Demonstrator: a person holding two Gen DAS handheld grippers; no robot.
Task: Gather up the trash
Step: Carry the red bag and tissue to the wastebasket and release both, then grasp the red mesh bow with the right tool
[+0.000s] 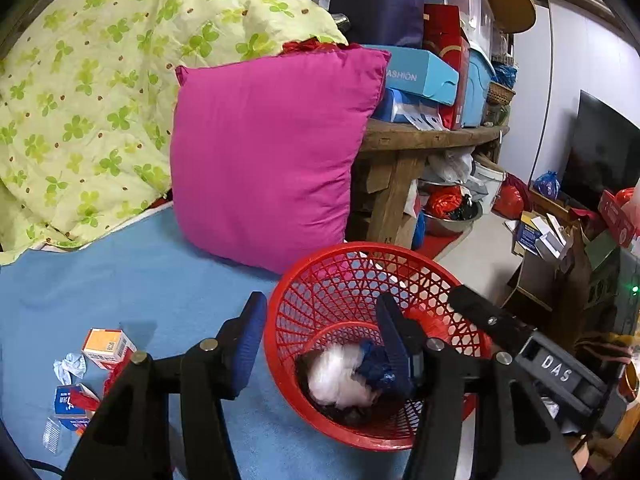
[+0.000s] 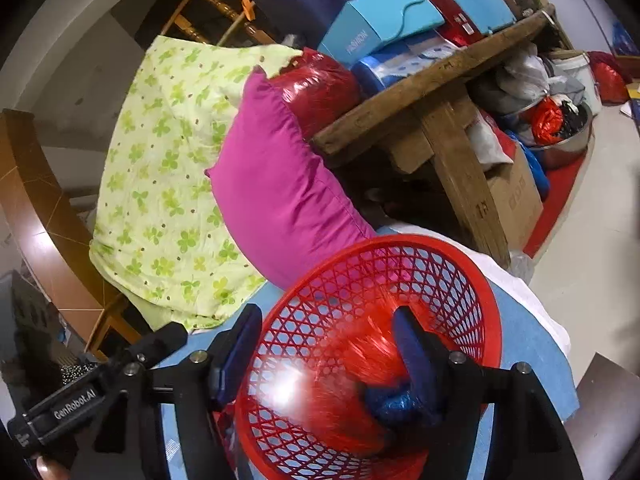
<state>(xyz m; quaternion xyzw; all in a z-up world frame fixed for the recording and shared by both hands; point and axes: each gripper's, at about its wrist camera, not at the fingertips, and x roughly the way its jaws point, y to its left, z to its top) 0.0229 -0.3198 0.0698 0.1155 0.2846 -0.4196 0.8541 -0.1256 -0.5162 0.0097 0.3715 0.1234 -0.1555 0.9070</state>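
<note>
My jaws on both sides stand apart over the round red plastic lattice basket (image 1: 376, 344), and neither pair presses on anything that I can see. The left gripper (image 1: 320, 340) straddles the basket's near rim, one finger outside it on the blue bed sheet (image 1: 140, 280), the other down inside. The right gripper (image 2: 324, 352) does the same from the other side, with its inner finger low in the basket.

Inside, below my left jaws, lie a white crumpled wad (image 1: 340, 376) and a crinkled dark blue plastic scrap (image 1: 376, 364) just beside the inner finger. A sheet of red shiny film (image 2: 360, 360) (blurred, so I cannot tell whether it is loose or touching a pad) hangs between my right jaws, above the blue scrap.

I judge this to be the drop-off step: trash is in the basket and both pairs are open over it.

More remains. Off to the outer side of my left jaws, on the sheet, sit a small orange and white carton (image 1: 108, 348), a crumpled pale tissue (image 1: 70, 368) and a blue and white wrapper with a red scrap (image 1: 74, 400).

The next move, I think, calls for lifting the left jaws clear of the rim without tipping the light basket, then swinging across to the carton.
</note>
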